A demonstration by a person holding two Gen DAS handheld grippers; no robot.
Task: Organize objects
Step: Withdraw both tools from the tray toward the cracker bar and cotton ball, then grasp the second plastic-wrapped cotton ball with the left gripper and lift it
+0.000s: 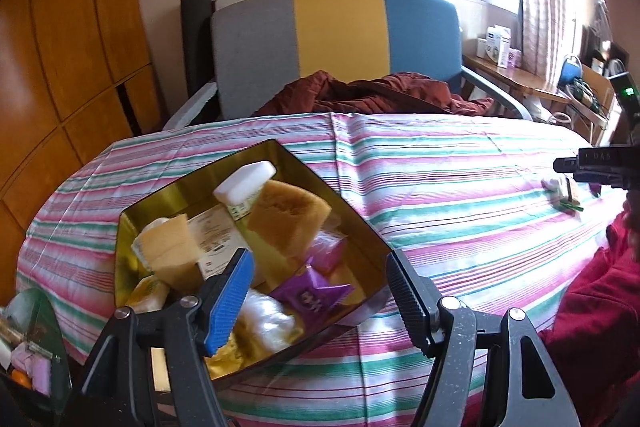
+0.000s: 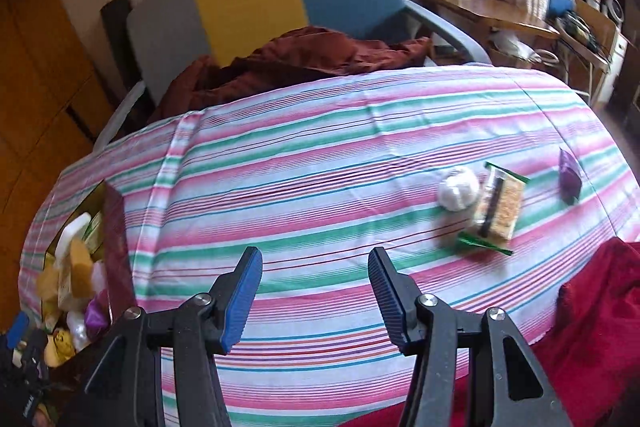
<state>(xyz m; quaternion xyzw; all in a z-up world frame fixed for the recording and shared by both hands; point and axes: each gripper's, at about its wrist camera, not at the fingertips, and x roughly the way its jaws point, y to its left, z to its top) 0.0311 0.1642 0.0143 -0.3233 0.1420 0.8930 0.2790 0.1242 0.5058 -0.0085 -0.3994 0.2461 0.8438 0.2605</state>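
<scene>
A gold-lined tin box (image 1: 188, 187) sits on the striped tablecloth at the table's left; it holds yellow sponges (image 1: 288, 219), a white bottle (image 1: 246, 183), a purple packet (image 1: 310, 291) and clear wrapped items. My left gripper (image 1: 320, 267) is open and empty, just above the box's near edge. My right gripper (image 2: 314, 267) is open and empty over the cloth. On the right lie a white wrapped ball (image 2: 458, 189), a green-edged snack packet (image 2: 498, 211) and a purple packet (image 2: 570, 177). The box also shows in the right wrist view (image 2: 116, 227).
A grey, yellow and blue chair (image 1: 340, 35) with a brown cloth (image 1: 380, 95) stands behind the table. Wooden cabinets (image 1: 60, 47) are at the left. A desk with boxes (image 1: 508, 67) is at the back right. Red fabric (image 2: 600, 307) is at the near right.
</scene>
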